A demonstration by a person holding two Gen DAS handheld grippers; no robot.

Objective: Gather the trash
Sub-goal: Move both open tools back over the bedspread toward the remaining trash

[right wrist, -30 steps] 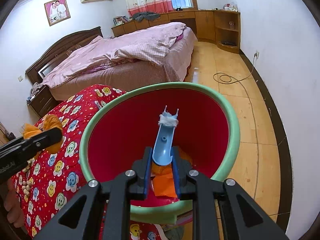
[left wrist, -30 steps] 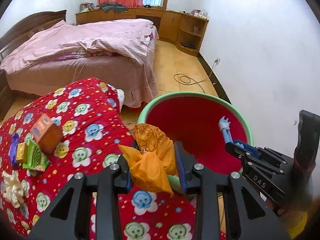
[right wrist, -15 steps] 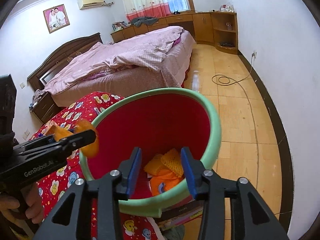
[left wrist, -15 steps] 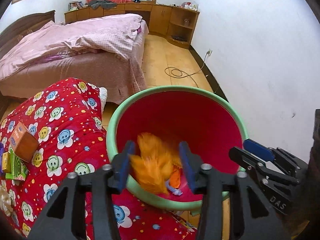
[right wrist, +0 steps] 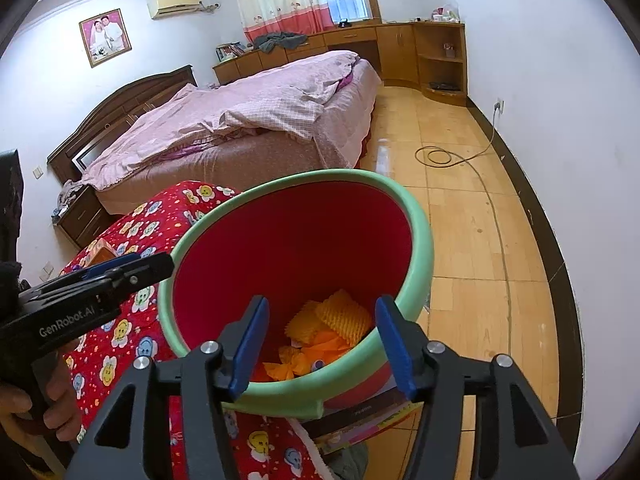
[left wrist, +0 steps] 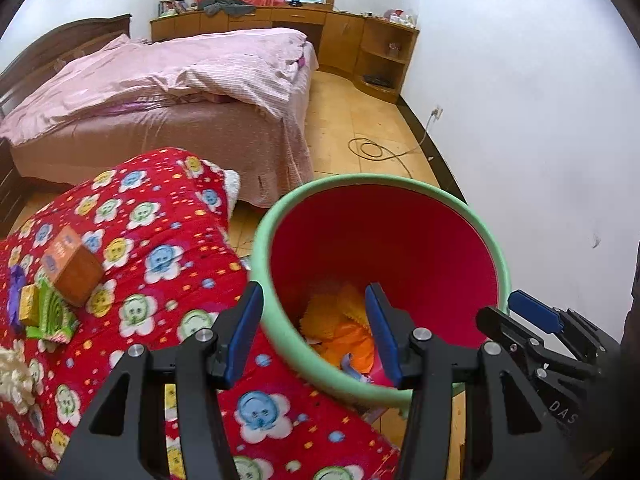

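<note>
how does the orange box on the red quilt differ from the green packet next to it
The orange box is a plain blocky carton, tilted up on an edge; the green packet is flatter, lying low, with a curved line pattern. The box is bulkier and sits farther up the red quilt. Both rest on it, outside the bin.

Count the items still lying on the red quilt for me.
4 visible: an orange box, a green packet, a small yellow box beside it, and a white crumpled wad at the left edge. More may be hidden beyond the frame.
</note>
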